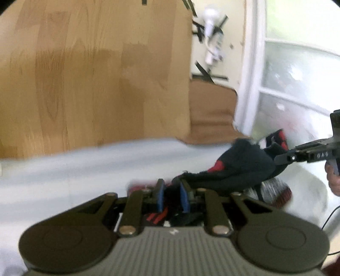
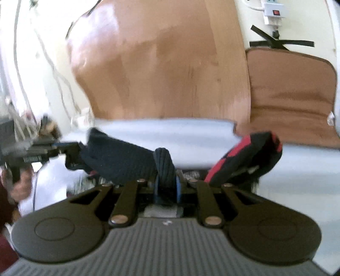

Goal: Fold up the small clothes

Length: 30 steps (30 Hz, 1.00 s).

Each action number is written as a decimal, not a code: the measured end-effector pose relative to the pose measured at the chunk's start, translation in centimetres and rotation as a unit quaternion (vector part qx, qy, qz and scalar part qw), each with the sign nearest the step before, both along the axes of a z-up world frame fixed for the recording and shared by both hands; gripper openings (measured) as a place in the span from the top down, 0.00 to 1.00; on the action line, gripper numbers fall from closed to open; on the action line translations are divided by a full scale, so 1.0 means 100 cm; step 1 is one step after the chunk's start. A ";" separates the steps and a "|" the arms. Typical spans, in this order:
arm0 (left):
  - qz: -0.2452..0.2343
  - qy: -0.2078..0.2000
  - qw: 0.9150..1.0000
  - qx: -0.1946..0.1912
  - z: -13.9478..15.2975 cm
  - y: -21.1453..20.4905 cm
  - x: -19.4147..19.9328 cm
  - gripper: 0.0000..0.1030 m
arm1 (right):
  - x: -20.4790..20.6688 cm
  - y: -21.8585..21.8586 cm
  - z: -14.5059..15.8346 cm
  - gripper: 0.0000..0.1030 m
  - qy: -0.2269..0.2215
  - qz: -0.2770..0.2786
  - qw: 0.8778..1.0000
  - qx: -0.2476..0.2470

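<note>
A small dark navy garment with red patches (image 1: 238, 167) is stretched in the air between both grippers, above a white surface (image 1: 63, 169). My left gripper (image 1: 172, 195) is shut on one end of it, blue pads pinching the dark cloth. My right gripper (image 2: 166, 186) is shut on a bunched fold of the same garment (image 2: 119, 161); its red-patched part (image 2: 244, 159) hangs to the right. The right gripper shows in the left wrist view (image 1: 284, 158) at the garment's far end. The left gripper shows at the left of the right wrist view (image 2: 70, 152). Both views are blurred.
A wooden headboard (image 1: 95, 74) rises behind the white surface. A brown cushion (image 2: 291, 89) lies to its right. A white power strip (image 2: 274, 10) and black tape are on the wall. White cables (image 2: 21, 74) hang at the left. A window frame (image 1: 250, 85) stands at the right.
</note>
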<state>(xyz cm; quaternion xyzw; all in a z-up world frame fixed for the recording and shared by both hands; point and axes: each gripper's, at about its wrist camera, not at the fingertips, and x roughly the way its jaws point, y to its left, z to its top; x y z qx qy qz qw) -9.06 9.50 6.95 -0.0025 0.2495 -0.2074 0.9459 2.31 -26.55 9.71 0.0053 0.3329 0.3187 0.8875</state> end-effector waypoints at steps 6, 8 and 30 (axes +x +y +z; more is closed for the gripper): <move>-0.008 0.046 0.999 0.018 -0.032 -0.007 -0.038 0.66 | -0.039 0.005 -0.061 0.66 0.045 -0.021 0.998 -0.044; -0.008 0.027 1.000 -0.004 -0.017 0.003 -0.047 0.62 | -0.043 -0.002 -0.045 0.60 0.037 -0.009 0.999 -0.023; 0.065 0.072 0.989 -0.114 -0.005 0.002 0.043 0.81 | 0.004 -0.082 -0.047 0.37 0.081 -0.241 0.954 0.156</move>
